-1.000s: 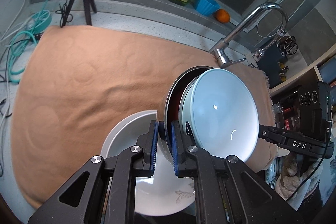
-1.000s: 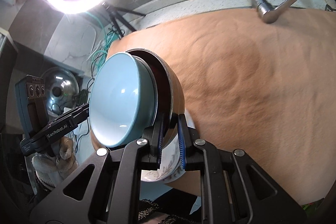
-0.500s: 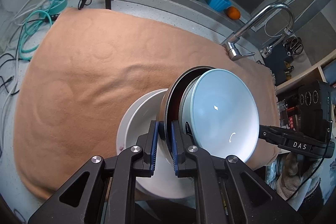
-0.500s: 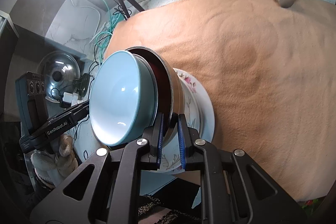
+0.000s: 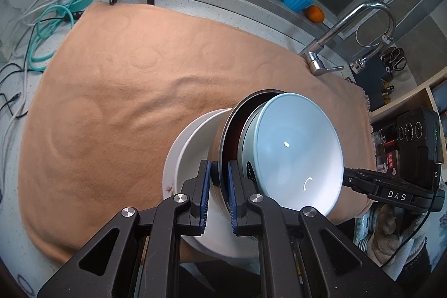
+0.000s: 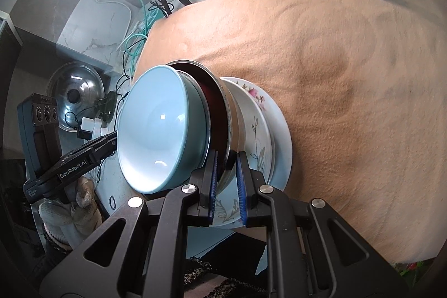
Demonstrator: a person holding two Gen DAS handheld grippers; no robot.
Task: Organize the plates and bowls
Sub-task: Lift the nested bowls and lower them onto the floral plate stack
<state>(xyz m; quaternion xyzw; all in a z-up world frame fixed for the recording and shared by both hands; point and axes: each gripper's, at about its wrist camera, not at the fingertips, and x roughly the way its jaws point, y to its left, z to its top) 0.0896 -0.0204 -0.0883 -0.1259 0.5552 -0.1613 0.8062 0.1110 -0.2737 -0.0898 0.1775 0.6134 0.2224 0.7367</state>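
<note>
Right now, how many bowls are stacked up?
2: a light blue bowl nested inside a dark metal bowl, whose rim both claws pinch. They sit over floral plates; more could be hidden.

Left gripper [image 5: 218, 180], right gripper [image 6: 226, 180]: jaws clamped, facing each other.

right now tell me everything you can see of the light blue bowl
The light blue bowl is a glossy, ceramic-looking bowl, pale inside with a darker teal outer wall that bears small white lettering. It is nested in a dark-lined brown bowl, and both are tipped up so the opening faces sideways. The left claw and right claw each pinch the brown bowl's rim, just above a stack of white floral plates on the orange cloth.
</note>
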